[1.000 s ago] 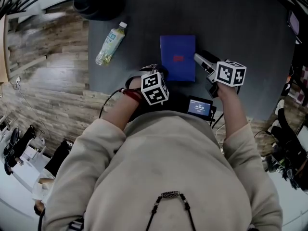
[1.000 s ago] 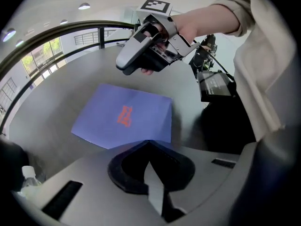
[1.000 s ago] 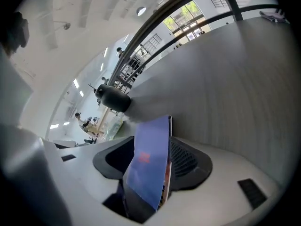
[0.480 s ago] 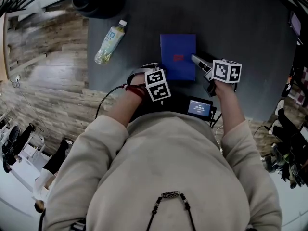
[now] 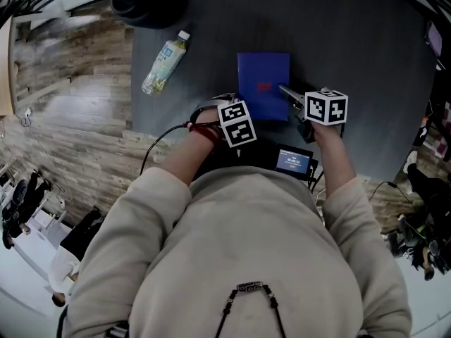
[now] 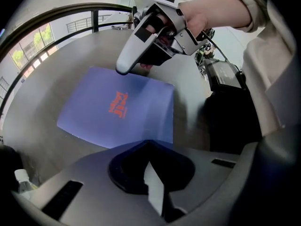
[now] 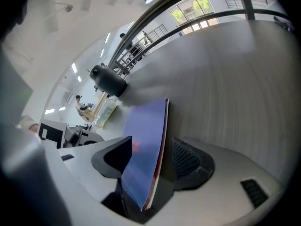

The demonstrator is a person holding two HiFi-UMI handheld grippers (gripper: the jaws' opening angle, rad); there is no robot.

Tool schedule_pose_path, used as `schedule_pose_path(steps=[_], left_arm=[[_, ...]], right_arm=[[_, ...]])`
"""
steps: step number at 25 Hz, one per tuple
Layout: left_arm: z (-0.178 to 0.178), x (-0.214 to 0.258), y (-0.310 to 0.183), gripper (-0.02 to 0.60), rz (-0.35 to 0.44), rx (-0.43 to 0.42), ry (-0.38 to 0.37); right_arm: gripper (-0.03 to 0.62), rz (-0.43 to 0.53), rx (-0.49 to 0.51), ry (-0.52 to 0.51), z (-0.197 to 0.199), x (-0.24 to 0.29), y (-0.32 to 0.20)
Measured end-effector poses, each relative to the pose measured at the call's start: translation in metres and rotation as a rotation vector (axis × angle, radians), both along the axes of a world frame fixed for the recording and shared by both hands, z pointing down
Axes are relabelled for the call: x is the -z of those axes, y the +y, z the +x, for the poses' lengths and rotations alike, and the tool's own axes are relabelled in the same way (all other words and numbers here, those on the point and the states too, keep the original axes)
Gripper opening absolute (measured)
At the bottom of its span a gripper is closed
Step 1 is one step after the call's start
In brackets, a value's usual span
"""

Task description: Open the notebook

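A blue notebook [image 5: 263, 83] with a red mark lies shut and flat on the dark grey table [image 5: 352, 41]. My right gripper [image 5: 287, 96] reaches in from the right, and its jaws stand open around the notebook's [image 7: 143, 140] right edge. The cover and pages sit between the pads, with a gap on one side. My left gripper [image 5: 236, 108] points steeply down at the notebook's [image 6: 117, 109] near left corner, jaws shut and nothing seen between them. The left gripper view also shows the right gripper [image 6: 123, 65] over the far side of the cover.
A plastic bottle [image 5: 163, 64] lies on its side at the table's left. A black pot [image 5: 144, 2] stands at the far left corner. A small device with a lit screen [image 5: 294, 160] hangs at the person's chest. Wooden floor [image 5: 70, 83] lies past the table's left edge.
My right gripper has slid left and a little down until its jaws straddle the notebook's right edge. The left gripper has barely shifted. The notebook has not moved.
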State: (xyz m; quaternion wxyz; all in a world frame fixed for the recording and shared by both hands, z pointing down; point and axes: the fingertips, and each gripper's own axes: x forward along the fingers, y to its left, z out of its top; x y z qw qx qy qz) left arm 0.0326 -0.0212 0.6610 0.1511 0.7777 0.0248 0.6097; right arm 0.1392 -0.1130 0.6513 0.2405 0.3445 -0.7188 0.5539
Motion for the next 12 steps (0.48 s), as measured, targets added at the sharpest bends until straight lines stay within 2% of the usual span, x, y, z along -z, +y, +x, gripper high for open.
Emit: schedule_pose_path(steps=[12], left_arm=[[0.001, -0.001, 0.001, 0.002, 0.009, -0.025, -0.016]], right_arm=[[0.255, -0.011, 0.015, -0.082, -0.012, 0.014, 0.005]])
